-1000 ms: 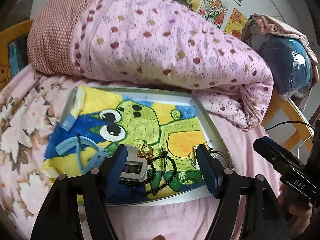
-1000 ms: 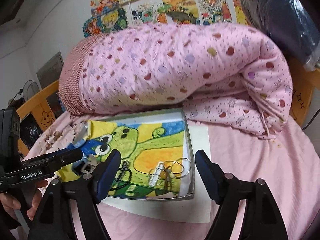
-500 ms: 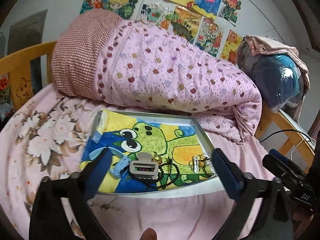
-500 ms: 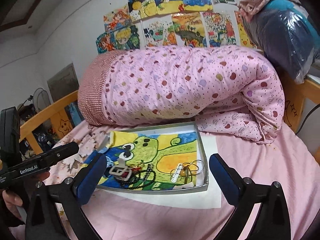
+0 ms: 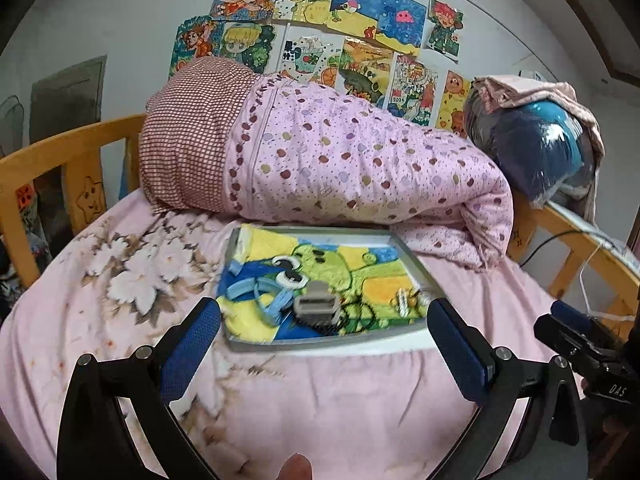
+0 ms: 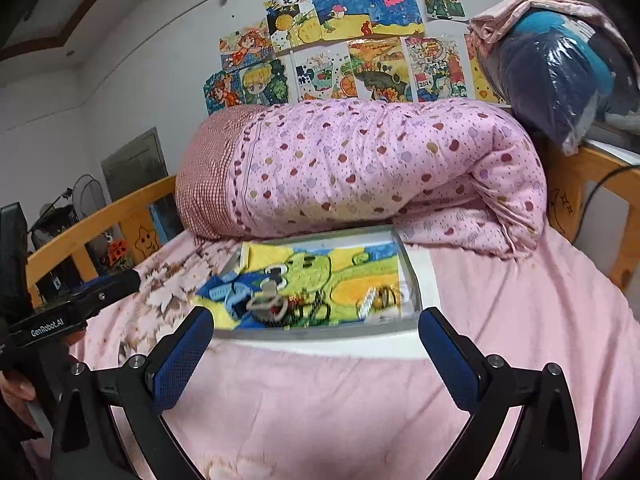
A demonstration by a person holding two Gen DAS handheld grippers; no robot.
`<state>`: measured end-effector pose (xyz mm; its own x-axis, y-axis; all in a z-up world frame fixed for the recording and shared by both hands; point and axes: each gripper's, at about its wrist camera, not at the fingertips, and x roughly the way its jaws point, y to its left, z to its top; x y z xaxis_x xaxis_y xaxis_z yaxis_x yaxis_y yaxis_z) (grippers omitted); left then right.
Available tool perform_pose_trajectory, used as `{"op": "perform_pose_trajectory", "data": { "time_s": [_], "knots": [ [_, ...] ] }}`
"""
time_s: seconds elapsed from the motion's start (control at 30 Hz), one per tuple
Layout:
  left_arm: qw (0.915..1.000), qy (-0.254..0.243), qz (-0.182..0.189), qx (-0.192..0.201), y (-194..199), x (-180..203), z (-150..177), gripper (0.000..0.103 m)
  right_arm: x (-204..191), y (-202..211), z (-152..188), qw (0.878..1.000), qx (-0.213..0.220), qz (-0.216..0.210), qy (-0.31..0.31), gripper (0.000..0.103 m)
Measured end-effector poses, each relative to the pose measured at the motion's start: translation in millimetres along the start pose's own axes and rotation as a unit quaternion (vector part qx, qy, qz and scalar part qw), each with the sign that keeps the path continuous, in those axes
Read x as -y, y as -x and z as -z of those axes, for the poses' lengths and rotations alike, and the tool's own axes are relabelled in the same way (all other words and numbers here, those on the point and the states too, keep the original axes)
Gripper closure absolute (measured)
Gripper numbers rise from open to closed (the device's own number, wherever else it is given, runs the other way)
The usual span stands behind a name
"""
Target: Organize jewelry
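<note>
While spread wide and empty, left gripper and right gripper hover over bare pink bedsheet, both short of the tray and touching nothing.

Just beyond the fingertips: shallow metal tray lying flat on the bed, lined with a green cartoon drawing.

Within the tray, toward its near edge: grey clip-like piece at the middle, blurred; dark bead strand touching it; pale blue bands toward the tray's left; small white and gold pieces toward its right, too blurred to name.

Under the tray's right and near sides: white sheet of paper.

Behind the tray, against its far edge: rolled pink spotted quilt.

Beyond that: wall of coloured drawings.
</note>
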<state>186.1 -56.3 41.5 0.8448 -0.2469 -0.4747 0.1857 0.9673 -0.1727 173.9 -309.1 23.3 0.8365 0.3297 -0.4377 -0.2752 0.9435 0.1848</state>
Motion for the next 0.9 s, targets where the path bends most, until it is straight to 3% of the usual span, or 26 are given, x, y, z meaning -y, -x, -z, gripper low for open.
{"op": "perform_pose_trajectory", "data": {
  "time_s": [0.37, 0.6, 0.9],
  "knots": [
    [0.9995, -0.007, -0.027, -0.016, 23.2, -12.0, 53.9, 0.002, -11.9, 14.9, 55.5, 0.999, -0.022, 0.026, 0.009, 0.0],
    [0.9986, -0.014, -0.035, -0.038, 24.1, -17.3, 77.6, 0.002, -13.7, 10.0, 65.0, 0.999, -0.035, 0.026, 0.009, 0.0],
    [0.9984, -0.013, -0.036, -0.043, 24.6, -20.6, 80.9, 0.002, -14.8, 8.5, 67.6, 0.999, -0.042, 0.025, 0.008, 0.0]
  ]
}}
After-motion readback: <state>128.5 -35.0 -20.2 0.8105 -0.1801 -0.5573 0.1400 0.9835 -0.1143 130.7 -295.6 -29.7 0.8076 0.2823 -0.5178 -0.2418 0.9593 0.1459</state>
